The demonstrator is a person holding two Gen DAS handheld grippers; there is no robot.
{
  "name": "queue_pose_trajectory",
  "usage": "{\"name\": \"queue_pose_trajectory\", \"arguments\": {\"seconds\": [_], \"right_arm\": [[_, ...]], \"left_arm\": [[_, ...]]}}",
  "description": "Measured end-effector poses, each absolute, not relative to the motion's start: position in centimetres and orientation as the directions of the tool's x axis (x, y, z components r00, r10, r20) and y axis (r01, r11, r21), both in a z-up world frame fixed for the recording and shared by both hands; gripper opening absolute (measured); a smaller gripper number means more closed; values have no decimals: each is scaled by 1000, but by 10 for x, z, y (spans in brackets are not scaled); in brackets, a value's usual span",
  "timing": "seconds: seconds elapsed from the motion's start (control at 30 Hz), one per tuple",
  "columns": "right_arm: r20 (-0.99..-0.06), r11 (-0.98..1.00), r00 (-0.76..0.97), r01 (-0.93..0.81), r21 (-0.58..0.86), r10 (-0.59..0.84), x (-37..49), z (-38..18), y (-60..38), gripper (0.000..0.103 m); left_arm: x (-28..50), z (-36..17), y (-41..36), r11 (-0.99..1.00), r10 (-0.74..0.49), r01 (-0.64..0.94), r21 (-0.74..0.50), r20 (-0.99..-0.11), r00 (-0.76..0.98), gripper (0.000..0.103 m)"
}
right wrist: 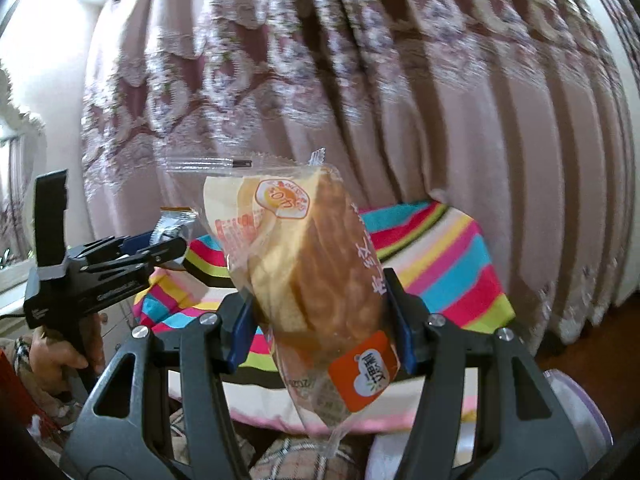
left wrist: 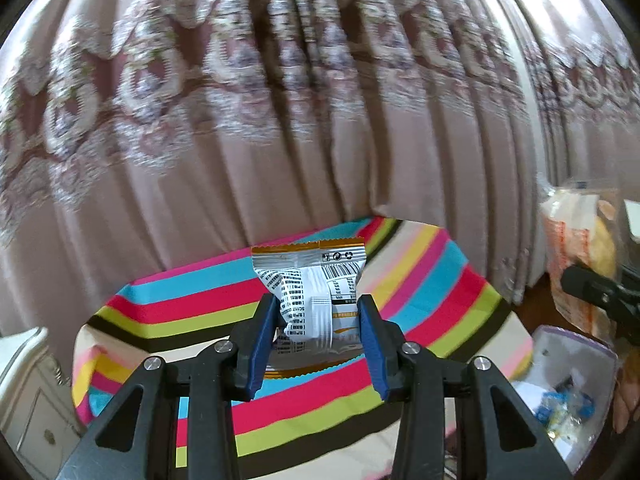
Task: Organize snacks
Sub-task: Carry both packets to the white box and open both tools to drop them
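Observation:
My left gripper (left wrist: 318,344) is shut on a small white snack packet (left wrist: 312,300) with gold edges and a barcode, held above a striped cloth (left wrist: 436,280). My right gripper (right wrist: 320,336) is shut on a clear-wrapped sponge cake (right wrist: 304,264) with an orange label, tilted and held in the air. In the right wrist view the left gripper (right wrist: 168,246) shows at the left with the packet (right wrist: 174,222) at its tip and a hand (right wrist: 60,356) on its handle. The cake (left wrist: 580,248) and right gripper's finger (left wrist: 592,284) show at the left wrist view's right edge.
A pink patterned curtain (left wrist: 280,120) fills the background. A white tub (left wrist: 560,392) with blue-wrapped sweets sits low right. A white cabinet (left wrist: 28,400) stands at the lower left. A dark wooden floor (right wrist: 580,332) lies right of the striped cloth (right wrist: 448,264).

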State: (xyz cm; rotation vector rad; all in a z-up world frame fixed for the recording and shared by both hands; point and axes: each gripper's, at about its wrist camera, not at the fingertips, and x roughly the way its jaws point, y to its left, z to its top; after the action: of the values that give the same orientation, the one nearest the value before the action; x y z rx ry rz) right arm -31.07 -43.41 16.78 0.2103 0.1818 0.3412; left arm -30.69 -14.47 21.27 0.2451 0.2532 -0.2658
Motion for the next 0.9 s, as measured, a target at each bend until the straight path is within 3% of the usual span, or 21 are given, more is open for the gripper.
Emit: {"name": "queue_pose_trajectory", "arguments": {"seconds": [0.47, 0.9], "right_arm": [[-250, 959, 952, -108, 263, 176, -338, 131, -505, 61], [-423, 963, 905, 82, 255, 35, -356, 90, -554, 61]], "left_arm": [[-339, 176, -254, 751, -432, 575, 325, -418, 799, 43], [-355, 147, -313, 588, -531, 748, 308, -551, 644, 43]]}}
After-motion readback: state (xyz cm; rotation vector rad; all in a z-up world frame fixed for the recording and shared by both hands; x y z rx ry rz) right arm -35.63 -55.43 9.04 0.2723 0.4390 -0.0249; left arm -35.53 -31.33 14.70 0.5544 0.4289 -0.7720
